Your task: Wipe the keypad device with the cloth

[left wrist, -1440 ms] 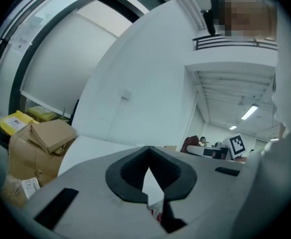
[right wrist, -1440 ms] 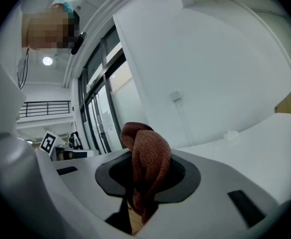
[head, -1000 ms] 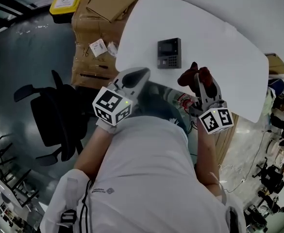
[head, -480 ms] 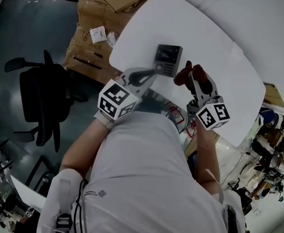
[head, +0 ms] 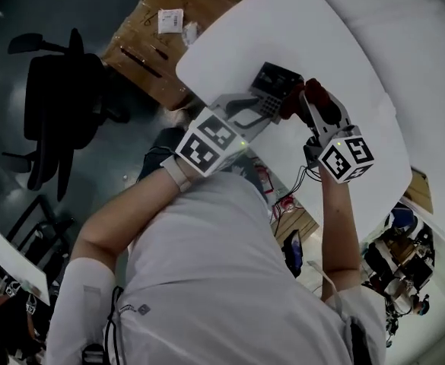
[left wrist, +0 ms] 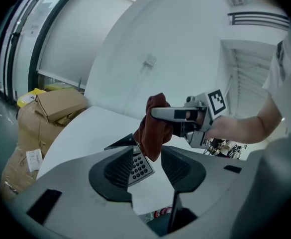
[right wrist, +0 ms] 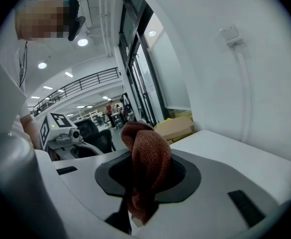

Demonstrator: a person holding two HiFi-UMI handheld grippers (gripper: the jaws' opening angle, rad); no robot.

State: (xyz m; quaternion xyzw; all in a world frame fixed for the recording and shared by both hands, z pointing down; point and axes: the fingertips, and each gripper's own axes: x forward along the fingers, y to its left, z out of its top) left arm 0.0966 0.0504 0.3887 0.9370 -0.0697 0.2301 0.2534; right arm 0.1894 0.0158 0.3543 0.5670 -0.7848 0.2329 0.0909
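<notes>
Keypad device (left wrist: 139,167) lies between the just-opening fingers (left wrist: 116,171) of the left gripper (left wrist: 147,152).

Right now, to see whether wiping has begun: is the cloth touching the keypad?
Cannot tell. In the left gripper view the cloth hangs in front of the keypad, overlapping it; the head view shows them adjacent. Neither shows contact or a gap.

keypad device (left wrist: 140,167) | partly hidden, cloth (left wrist: 154,126) covers it at 1 o'clock | lettering too tiny to read tbh
</notes>
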